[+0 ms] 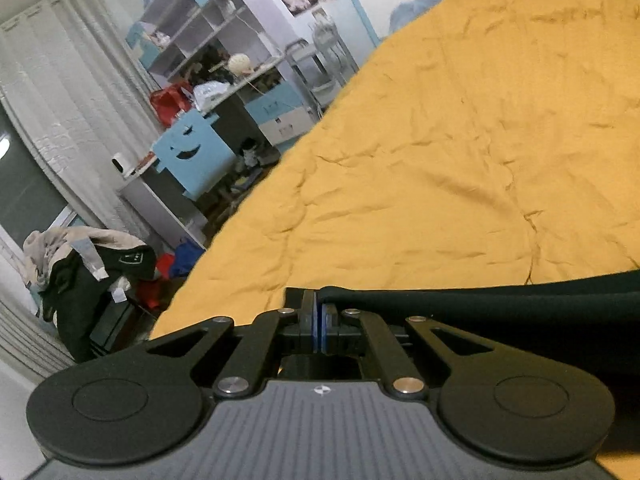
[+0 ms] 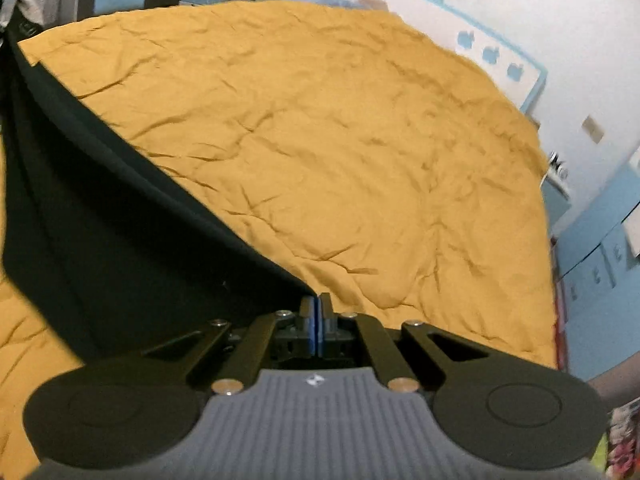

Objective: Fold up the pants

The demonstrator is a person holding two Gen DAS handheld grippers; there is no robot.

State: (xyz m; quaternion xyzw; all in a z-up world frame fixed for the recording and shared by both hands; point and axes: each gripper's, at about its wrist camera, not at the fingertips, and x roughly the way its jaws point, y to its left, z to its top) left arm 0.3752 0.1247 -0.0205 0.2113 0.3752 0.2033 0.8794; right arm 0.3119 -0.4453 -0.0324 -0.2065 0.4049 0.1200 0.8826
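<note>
Left wrist view: the left tool sits at the lower centre of the frame, its two blue-padded fingers clenched on an edge of one pair of black pants. That dark cloth stretches from the fingertips to the right edge of the frame, above a wrinkled mustard-yellow bed cover. Only this view shows the room on the left side: one white curtain, one shelf unit, one pale blue chair back with a cut-out smile, and one heap of clothes at the lower left.

Right wrist view: the right tool at the lower centre is likewise clamped on a corner of the same pants, which spread as a wide black sheet toward the upper left. Only here do three small blue shapes show on the wall at the upper right.
</note>
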